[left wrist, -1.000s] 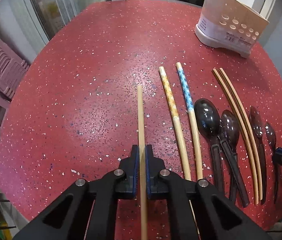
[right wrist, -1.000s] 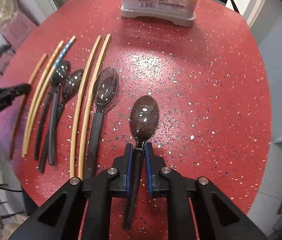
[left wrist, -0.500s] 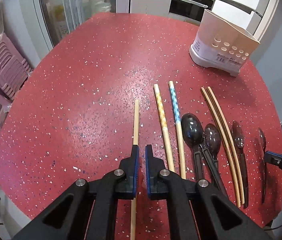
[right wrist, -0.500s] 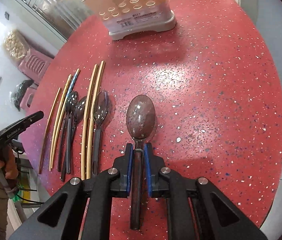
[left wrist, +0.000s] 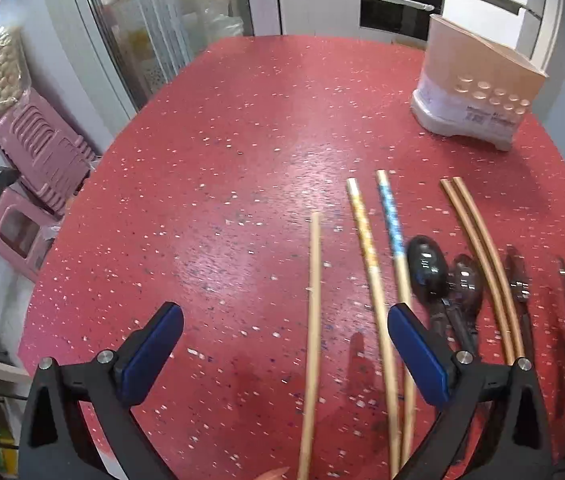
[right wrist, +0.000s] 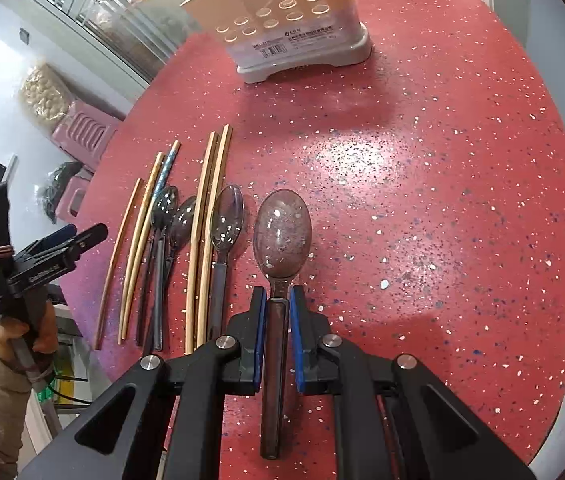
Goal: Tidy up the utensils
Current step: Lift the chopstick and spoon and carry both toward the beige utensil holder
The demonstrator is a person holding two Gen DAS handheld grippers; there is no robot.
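Observation:
Utensils lie in a row on the red speckled table (left wrist: 242,160). A plain wooden chopstick (left wrist: 313,312) lies leftmost, between the wide-open jaws of my left gripper (left wrist: 284,340), which is raised above it. Beside it lie a yellow-patterned chopstick (left wrist: 368,264), a blue-patterned chopstick (left wrist: 392,232), two dark spoons (left wrist: 428,268), a brown chopstick pair (left wrist: 478,248) and another spoon (left wrist: 518,280). My right gripper (right wrist: 278,300) has its blue pads just apart on either side of the handle of a large dark spoon (right wrist: 281,228) lying on the table.
A beige utensil holder (right wrist: 290,16) with round holes stands at the far side of the table; it also shows in the left wrist view (left wrist: 478,92). Pink stools (left wrist: 38,148) stand off the left edge. The left gripper (right wrist: 62,244) shows in the right wrist view.
My left gripper opened, let go of the plain chopstick and pulled back and up. My right gripper's pads eased off the large spoon's handle, and the spoon now rests on the table.

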